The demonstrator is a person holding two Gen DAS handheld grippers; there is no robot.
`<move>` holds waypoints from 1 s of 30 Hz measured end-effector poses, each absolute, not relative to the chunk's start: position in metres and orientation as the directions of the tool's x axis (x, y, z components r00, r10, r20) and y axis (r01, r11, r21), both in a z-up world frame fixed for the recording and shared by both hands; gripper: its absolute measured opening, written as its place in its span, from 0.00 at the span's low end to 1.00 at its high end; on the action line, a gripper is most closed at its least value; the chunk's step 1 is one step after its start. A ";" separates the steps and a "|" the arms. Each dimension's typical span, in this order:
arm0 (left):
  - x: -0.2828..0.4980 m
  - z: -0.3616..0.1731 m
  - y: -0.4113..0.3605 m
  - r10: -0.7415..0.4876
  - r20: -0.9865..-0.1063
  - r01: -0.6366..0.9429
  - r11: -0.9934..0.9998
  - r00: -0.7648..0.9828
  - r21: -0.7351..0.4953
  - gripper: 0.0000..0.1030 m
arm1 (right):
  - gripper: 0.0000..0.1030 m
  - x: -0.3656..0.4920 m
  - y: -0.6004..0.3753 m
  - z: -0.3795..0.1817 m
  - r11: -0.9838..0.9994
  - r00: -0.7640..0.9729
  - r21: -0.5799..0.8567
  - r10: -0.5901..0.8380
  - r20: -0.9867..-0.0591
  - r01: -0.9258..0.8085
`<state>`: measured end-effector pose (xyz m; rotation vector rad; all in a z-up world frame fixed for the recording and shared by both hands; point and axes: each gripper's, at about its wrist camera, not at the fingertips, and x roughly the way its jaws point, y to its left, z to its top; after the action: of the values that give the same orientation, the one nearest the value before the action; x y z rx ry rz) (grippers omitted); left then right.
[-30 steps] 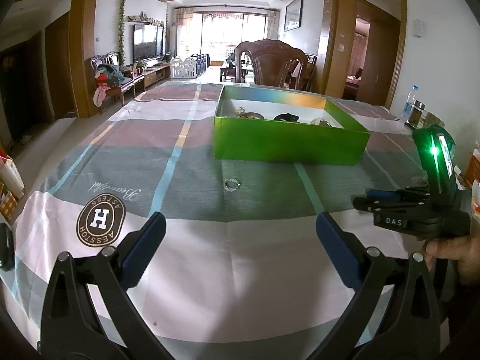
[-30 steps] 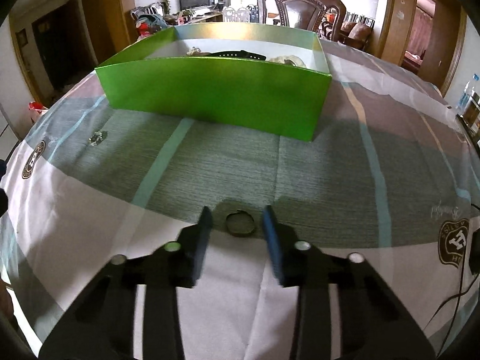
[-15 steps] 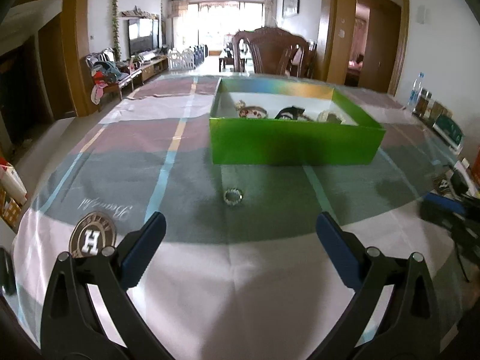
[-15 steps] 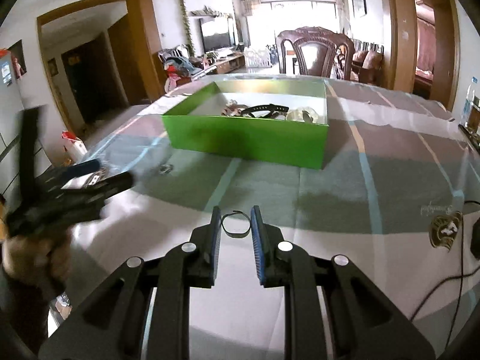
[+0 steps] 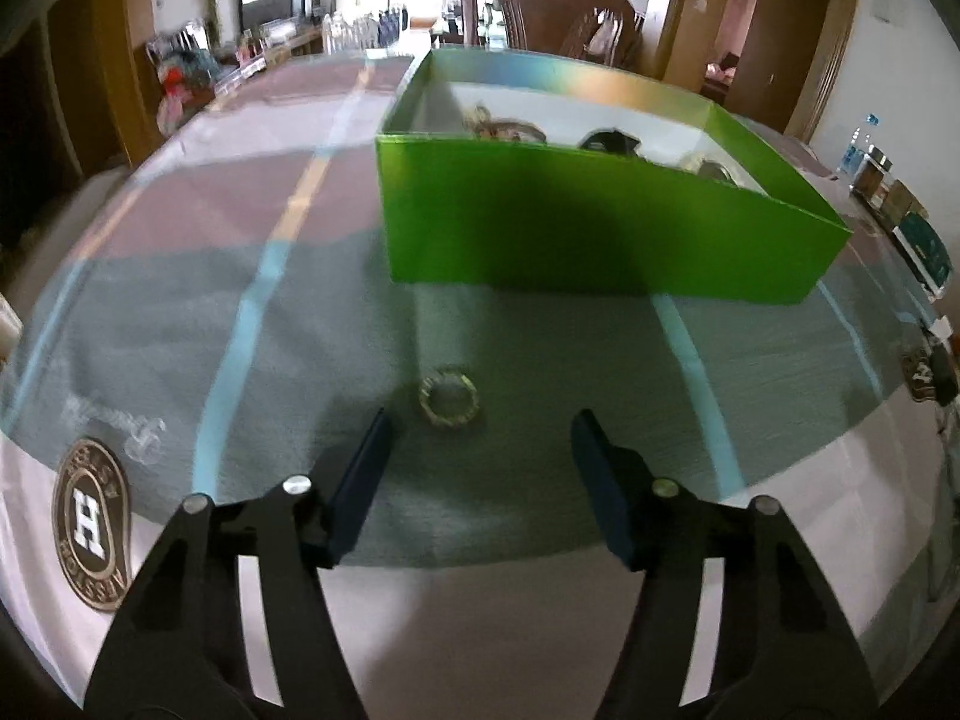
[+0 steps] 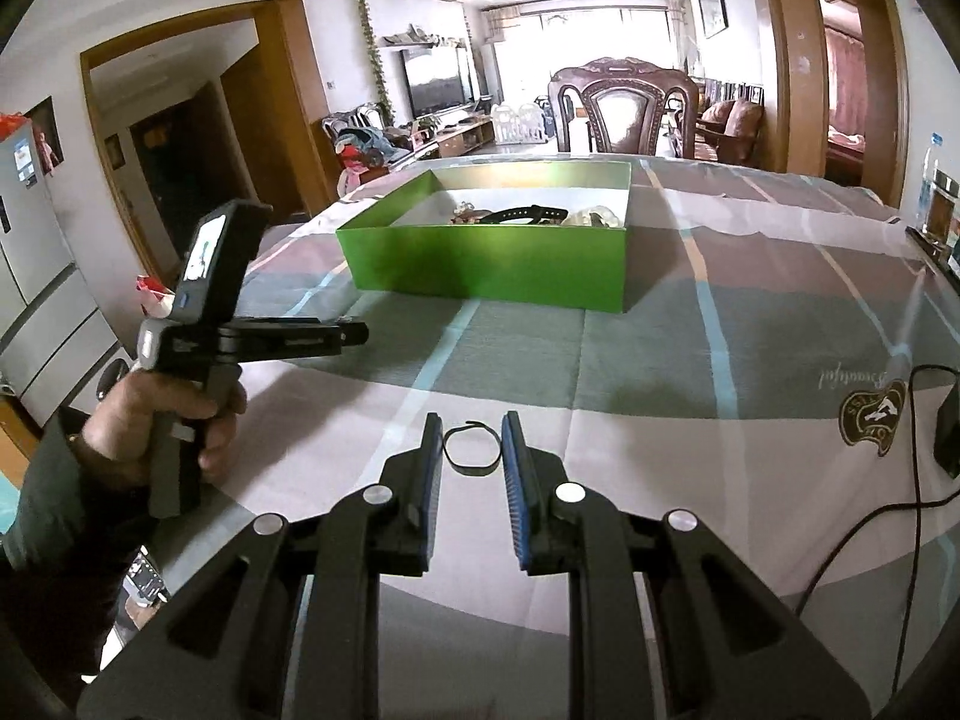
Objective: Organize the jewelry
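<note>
A small gold ring lies on the grey band of the tablecloth, just ahead of my left gripper. Its jaws are closing, with nothing between the pads. In the right wrist view a hand holds this left gripper low over the cloth. My right gripper is shut on a thin dark hoop and holds it above the table. The green box stands behind the ring, with a black strap and other jewelry inside.
Jars and a bottle stand along the right table edge. A black cable and a dark device lie at the right. A carved wooden chair stands behind the box.
My left gripper came forward and down towards the gold ring, and its jaws narrowed. My right gripper shut on the thin hoop and rose from the cloth with it.
</note>
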<state>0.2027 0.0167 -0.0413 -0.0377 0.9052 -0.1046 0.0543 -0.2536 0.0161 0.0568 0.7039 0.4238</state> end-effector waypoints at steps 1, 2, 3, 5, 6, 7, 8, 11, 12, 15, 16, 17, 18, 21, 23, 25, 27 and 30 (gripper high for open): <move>0.203 -0.041 0.017 -0.103 -0.782 0.075 0.995 0.614 -0.072 0.59 | 0.19 0.053 -0.253 0.016 0.912 0.680 0.192 0.399 -0.616 -0.362; 0.203 -0.041 0.017 -0.103 -0.783 0.074 0.995 0.613 -0.073 0.59 | 0.19 0.053 -0.252 0.016 0.911 0.677 0.193 0.402 -0.617 -0.365; 0.204 -0.041 0.017 -0.103 -0.783 0.071 0.995 0.613 -0.075 0.59 | 0.19 0.054 -0.252 0.015 0.910 0.675 0.194 0.404 -0.617 -0.367; 0.206 -0.041 0.018 -0.093 -0.783 0.068 0.996 0.615 -0.065 0.57 | 0.19 0.054 -0.251 0.013 0.908 0.671 0.198 0.408 -0.620 -0.369; 0.206 -0.042 0.018 -0.086 -0.782 0.065 0.996 0.617 -0.058 0.54 | 0.19 0.054 -0.250 0.012 0.907 0.668 0.200 0.410 -0.621 -0.370; 0.207 -0.041 0.020 -0.080 -0.781 0.061 0.997 0.619 -0.053 0.45 | 0.19 0.055 -0.249 0.011 0.907 0.666 0.202 0.410 -0.623 -0.370; 0.208 -0.041 0.021 -0.069 -0.780 0.051 0.998 0.621 -0.048 0.40 | 0.19 0.055 -0.249 0.009 0.907 0.665 0.202 0.410 -0.624 -0.369; 0.209 -0.040 0.026 -0.070 -0.781 0.045 0.998 0.621 -0.053 0.19 | 0.19 0.055 -0.250 0.008 0.907 0.662 0.201 0.410 -0.628 -0.371; 0.208 -0.040 0.028 -0.078 -0.781 0.051 0.997 0.620 -0.059 0.18 | 0.19 0.055 -0.251 0.007 0.908 0.662 0.202 0.408 -0.629 -0.368; 0.205 -0.040 0.030 -0.091 -0.773 0.051 0.996 0.628 -0.077 0.05 | 0.19 0.057 -0.253 0.006 0.911 0.665 0.203 0.403 -0.629 -0.359; 0.201 -0.037 0.031 -0.098 -0.763 0.050 0.995 0.638 -0.086 0.00 | 0.19 0.056 -0.254 0.007 0.911 0.666 0.203 0.402 -0.628 -0.359; 0.197 -0.033 0.031 -0.100 -0.751 0.053 0.995 0.653 -0.086 0.00 | 0.19 0.055 -0.254 0.008 0.911 0.668 0.202 0.403 -0.625 -0.360; 0.192 -0.029 0.030 -0.101 -0.737 0.063 0.995 0.668 -0.079 0.00 | 0.19 0.055 -0.254 0.009 0.911 0.671 0.200 0.403 -0.622 -0.361; 0.170 -0.013 0.025 -0.082 -0.695 0.071 0.996 0.714 -0.045 0.00 | 0.19 0.053 -0.251 0.010 0.910 0.673 0.194 0.403 -0.621 -0.367; 0.162 -0.006 0.022 -0.087 -0.686 0.082 0.996 0.723 -0.040 0.00 | 0.19 0.053 -0.250 0.009 0.909 0.670 0.194 0.404 -0.623 -0.368; 0.162 -0.004 0.022 -0.055 -0.678 0.068 0.998 0.733 -0.006 0.13 | 0.19 0.052 -0.248 0.009 0.907 0.669 0.193 0.408 -0.622 -0.374; 0.172 -0.007 0.023 -0.025 -0.685 0.047 0.999 0.728 0.014 0.59 | 0.19 0.053 -0.247 0.010 0.905 0.667 0.193 0.413 -0.620 -0.380; 0.189 -0.014 0.022 -0.053 -0.701 0.070 0.998 0.711 -0.004 0.61 | 0.19 0.053 -0.245 0.007 0.902 0.660 0.197 0.417 -0.625 -0.384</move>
<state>0.1888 0.0224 -0.0140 0.0234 0.7772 -0.0680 0.0529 -0.2449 0.0074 0.0492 0.7192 0.4537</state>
